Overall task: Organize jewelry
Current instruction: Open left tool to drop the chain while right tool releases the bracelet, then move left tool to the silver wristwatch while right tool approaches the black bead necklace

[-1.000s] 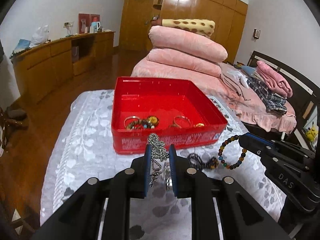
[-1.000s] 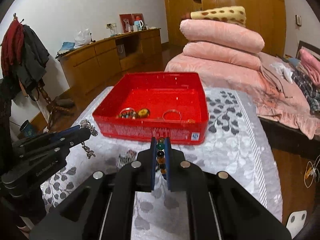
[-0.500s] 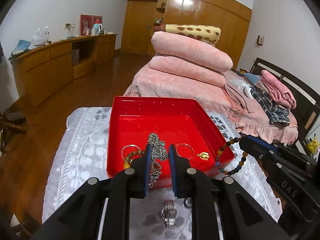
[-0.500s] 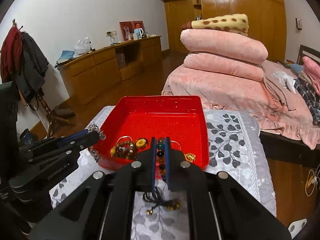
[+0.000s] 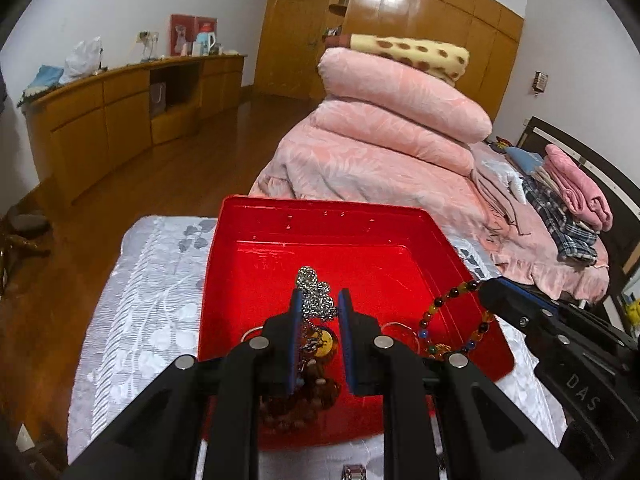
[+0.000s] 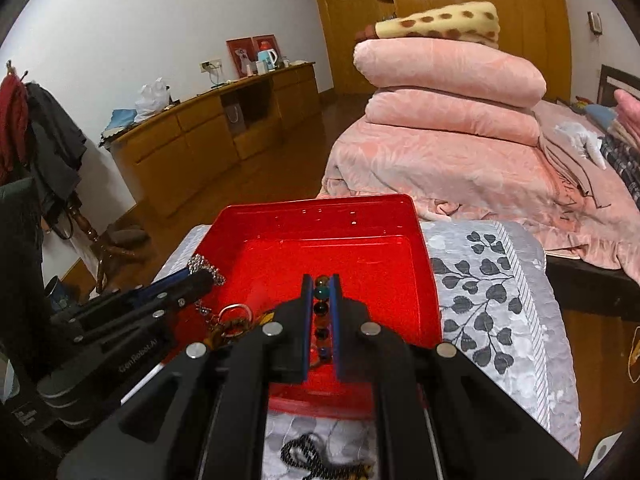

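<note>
Silver chain in left claw over red tray

A red tray is being carried by a table covered in a grey leaf-patterned cloth. At the tray's 6 o'clock, a dark beaded string and a metal watch are being borne directly on the cloth.

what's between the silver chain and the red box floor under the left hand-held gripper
No barrier shows, but earlier-dropped jewelry lies directly beneath the silver chain held by the left hand-held gripper, so it would land on that pile in the red box.
</note>
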Tool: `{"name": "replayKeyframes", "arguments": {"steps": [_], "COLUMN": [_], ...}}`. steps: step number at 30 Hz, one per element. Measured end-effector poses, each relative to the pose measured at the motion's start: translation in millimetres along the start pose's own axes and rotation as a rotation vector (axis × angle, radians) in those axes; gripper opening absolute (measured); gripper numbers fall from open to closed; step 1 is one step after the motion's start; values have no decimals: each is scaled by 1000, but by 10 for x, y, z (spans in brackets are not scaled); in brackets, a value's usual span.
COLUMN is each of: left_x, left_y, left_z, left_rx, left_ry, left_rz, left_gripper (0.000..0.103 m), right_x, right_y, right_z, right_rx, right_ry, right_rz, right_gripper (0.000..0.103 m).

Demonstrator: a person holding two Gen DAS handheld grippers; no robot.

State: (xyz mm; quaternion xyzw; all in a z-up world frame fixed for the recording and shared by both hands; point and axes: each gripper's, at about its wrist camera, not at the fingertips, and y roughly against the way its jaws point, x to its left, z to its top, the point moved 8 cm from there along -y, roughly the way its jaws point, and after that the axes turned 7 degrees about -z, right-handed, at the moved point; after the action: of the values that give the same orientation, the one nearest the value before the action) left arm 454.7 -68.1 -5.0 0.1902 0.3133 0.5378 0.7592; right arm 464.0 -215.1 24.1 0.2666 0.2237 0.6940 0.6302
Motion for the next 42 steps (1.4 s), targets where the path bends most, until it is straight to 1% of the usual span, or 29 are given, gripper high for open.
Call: {"name": "replayKeyframes", "arguments": {"steps": [1, 2, 3, 5, 7, 8, 9, 10, 11, 14, 15, 19, 23, 27, 31, 34, 37, 39, 42], "left_x": [26, 51, 88, 119, 145, 156, 163, 173, 184, 218, 216, 223, 222, 178, 158, 156, 135, 138, 141], "left_y": [-26, -39, -20, 28, 98, 158, 191, 245, 287, 401, 425, 577, 685, 729, 787, 846, 881, 898, 906], "left_z": [7, 10, 17, 27, 44, 44, 50, 41, 26, -52, -76, -250, -478, -699, -889, -1010, -1070, -1107, -1138], "left_rx": [6, 10, -4, -19, -31, -44, -52, -61, -67, -72, -72, -76, -62, -29, -9, -6, -7, -5, -2], "left_ry": [6, 13, 19, 19, 26, 30, 30, 27, 23, 22, 23, 2, -30, -61, -71, -71, -79, -81, -78], "left_rz": [5, 13, 20, 28, 31, 33, 38, 49, 61, 72, 73, 78, 98, 110, 116, 116, 119, 119, 117], "left_gripper": [41, 63, 65, 65, 66, 69, 70, 75, 78, 82, 83, 87, 90, 92, 94, 95, 96, 97, 97], "right_x": [-29, -62, -83, -132, -172, -186, -202, -214, -225, -263, -275, -289, -293, -296, -264, -218, -179, -159, -154], "right_y": [-29, -44, -46, -26, 9, 43, 61, 96, 116, 203, 220, 319, 387, 436, 468, 495, 511, 519, 517], "right_z": [9, 7, -1, -14, -19, -25, -30, -50, -67, -190, -229, -454, -721, -933, -1122, -1233, -1306, -1345, -1382], "right_rx": [-2, -6, -12, -21, -26, -34, -40, -46, -48, -50, -48, -40, -12, 16, 42, 51, 57, 58, 68], "right_ry": [-5, -4, 3, 14, 3, 4, 8, 13, 15, 17, 16, 21, 19, 11, 20, 29, 42, 49, 56], "right_rz": [-18, -42, -58, -86, -86, -91, -100, -111, -119, -134, -134, -138, -122, -117, -117, -112, -117, -125, -126], "right_gripper": [18, 30, 31, 31, 31, 31, 33, 36, 42, 48, 53, 59, 62, 63, 66, 72, 81, 90, 90]}}
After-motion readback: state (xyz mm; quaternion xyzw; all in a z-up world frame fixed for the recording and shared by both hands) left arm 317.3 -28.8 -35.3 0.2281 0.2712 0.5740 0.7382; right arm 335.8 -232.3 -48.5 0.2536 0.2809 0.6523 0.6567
